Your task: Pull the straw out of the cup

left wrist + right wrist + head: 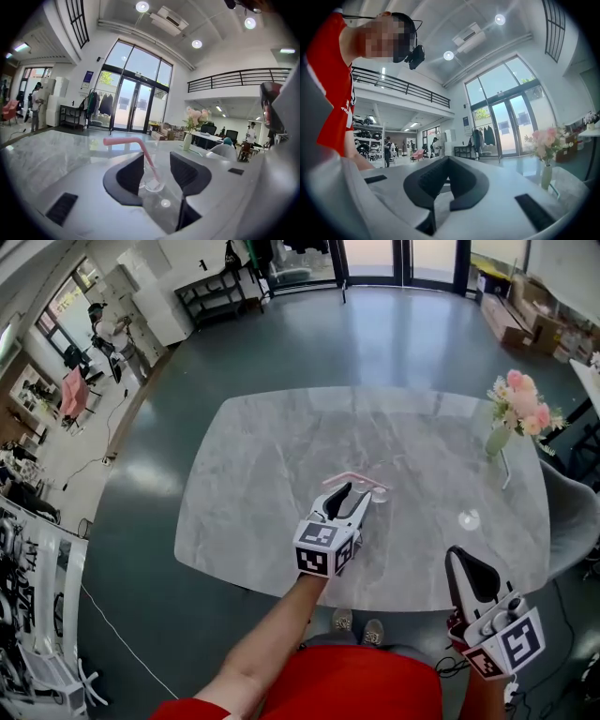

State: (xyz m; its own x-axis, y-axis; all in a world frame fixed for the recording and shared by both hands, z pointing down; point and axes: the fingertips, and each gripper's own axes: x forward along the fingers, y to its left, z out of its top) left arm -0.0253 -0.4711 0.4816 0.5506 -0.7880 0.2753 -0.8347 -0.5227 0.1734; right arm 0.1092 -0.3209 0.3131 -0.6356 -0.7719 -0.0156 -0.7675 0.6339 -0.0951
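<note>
The left tongs (353,493) reach over the grey marble table (253,474), and their two jaws stand spread wide. Between the jaw tips, at their far end, stands the cup (153,182). It is small and clear, so its wall is hard to see, and its round bottom rests on the table. The pads do not press on it. In the cup is the straw (123,141). It is pink and leans inside the cup with its lower end at the bottom. Above the rim it bends, and the short upper part points level to the left of the jaws. I see no print on the cup or the straw. The cube (323,549) on the back of the left tongs carries black and white square patterns, not letters. Beside the glass doors far beyond these tongs hangs a blue sign (87,77), too small to read. To the right of the cup and well apart from it, the right tongs (447,160) are held near the person's body at the near edge of the table. Their jaws are pressed together at the tips with nothing between them. Far beyond the right tongs, a vase of pink flowers (517,409) stands upright on the table. The person's red shirt (340,93) has white letters, but they are cut off and I cannot read them.
</note>
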